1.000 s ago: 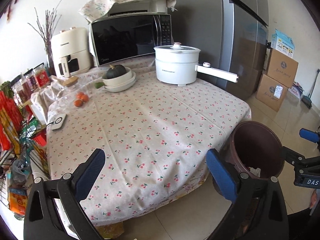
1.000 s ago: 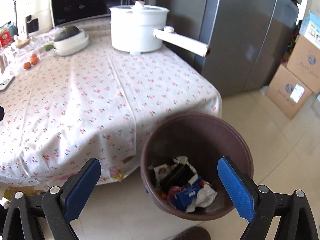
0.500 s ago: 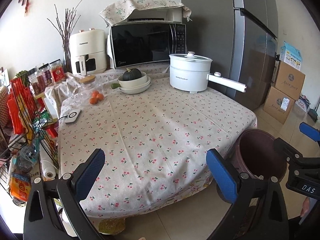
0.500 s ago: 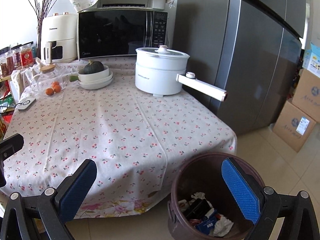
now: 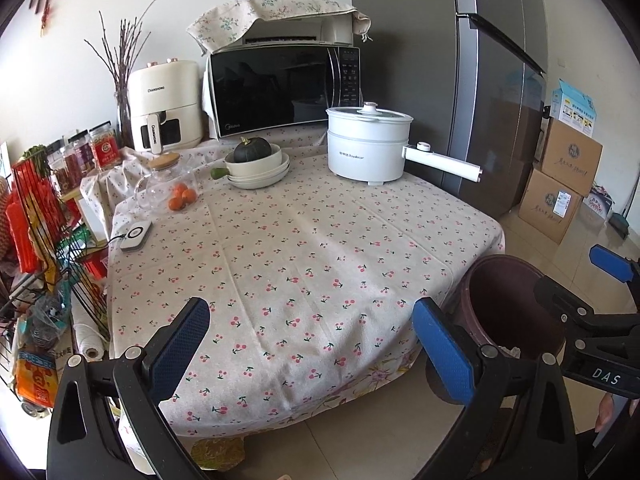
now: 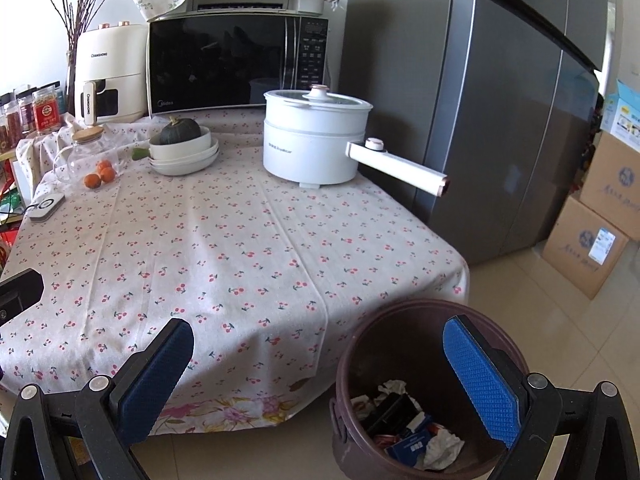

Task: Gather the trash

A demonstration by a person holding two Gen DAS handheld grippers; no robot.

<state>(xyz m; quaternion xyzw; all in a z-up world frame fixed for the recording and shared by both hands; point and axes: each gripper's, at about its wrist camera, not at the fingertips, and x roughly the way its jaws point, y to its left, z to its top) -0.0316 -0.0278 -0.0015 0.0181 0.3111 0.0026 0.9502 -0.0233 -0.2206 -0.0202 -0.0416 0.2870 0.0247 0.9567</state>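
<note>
Holding crumpled trash, brown bin (image 6: 404,320) beside table (image 6: 240,248); both hand-held grippers (image 5: 312,344) (image 6: 320,376) wide open, empty.

The table (image 6: 240,264) is the anchor here. At its back edge stands the microwave (image 6: 236,66), with the air fryer (image 6: 108,74) to the microwave's left and the fridge (image 6: 480,100) off the table's right side. On the table, the electric pot (image 6: 316,138) sits back right, its handle reaching past the table's edge; the stacked bowls (image 6: 186,156) lie left of the pot, and the oranges (image 6: 100,174) further left. On the floor by the table's near right corner stands the bin (image 6: 424,392), with trash (image 6: 412,436) inside. Boxes (image 6: 600,216) stack beyond the fridge.
</note>
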